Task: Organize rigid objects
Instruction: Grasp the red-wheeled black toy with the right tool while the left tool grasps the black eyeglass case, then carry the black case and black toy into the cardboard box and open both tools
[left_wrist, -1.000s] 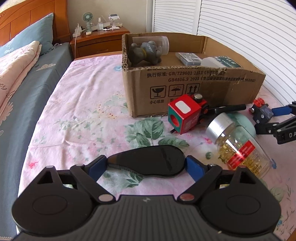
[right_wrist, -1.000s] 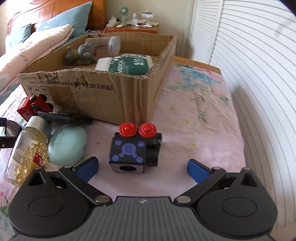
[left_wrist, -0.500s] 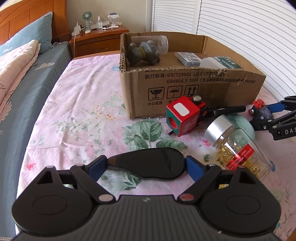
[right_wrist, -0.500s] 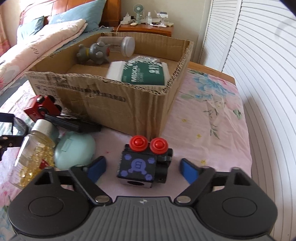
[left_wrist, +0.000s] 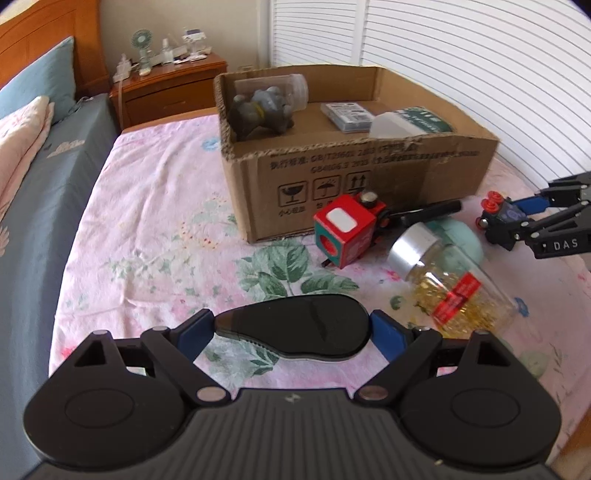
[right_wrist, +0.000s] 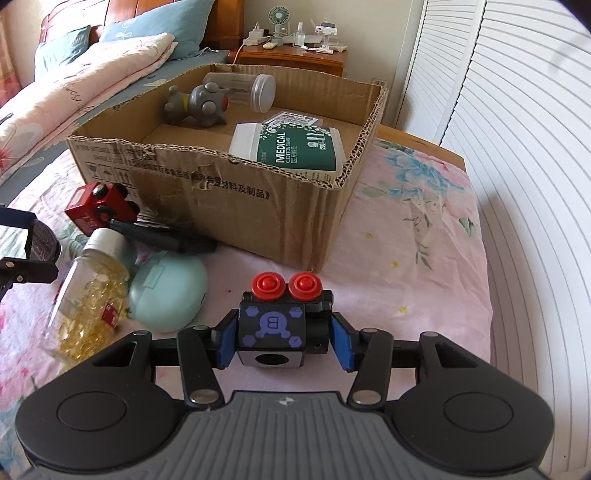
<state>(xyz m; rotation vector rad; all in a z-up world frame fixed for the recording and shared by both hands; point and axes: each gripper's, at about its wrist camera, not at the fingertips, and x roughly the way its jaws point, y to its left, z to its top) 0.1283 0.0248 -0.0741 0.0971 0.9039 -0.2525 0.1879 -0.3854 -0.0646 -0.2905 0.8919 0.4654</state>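
Note:
My left gripper (left_wrist: 293, 328) is shut on a flat black oval object (left_wrist: 295, 326), held above the flowered bedspread. My right gripper (right_wrist: 282, 341) is shut on a black toy block with two red buttons (right_wrist: 273, 326), which sits on the bed in front of the box corner; it also shows in the left wrist view (left_wrist: 496, 221). The open cardboard box (right_wrist: 236, 192) holds a grey figurine (right_wrist: 197, 105), a clear jar (right_wrist: 243, 86), a medical cotton swab tub (right_wrist: 295, 147) and a small flat case (left_wrist: 345, 114).
Beside the box lie a red toy cube (left_wrist: 343, 234), a black pen-like stick (right_wrist: 162, 238), a mint oval case (right_wrist: 168, 293) and a bottle of yellow capsules (right_wrist: 88, 288). A wooden nightstand (right_wrist: 295, 59) and white louvred doors (right_wrist: 517, 110) stand behind.
My right gripper moved forward around the black block and its fingers closed onto its sides. My left gripper kept holding the black oval and drifted slightly.

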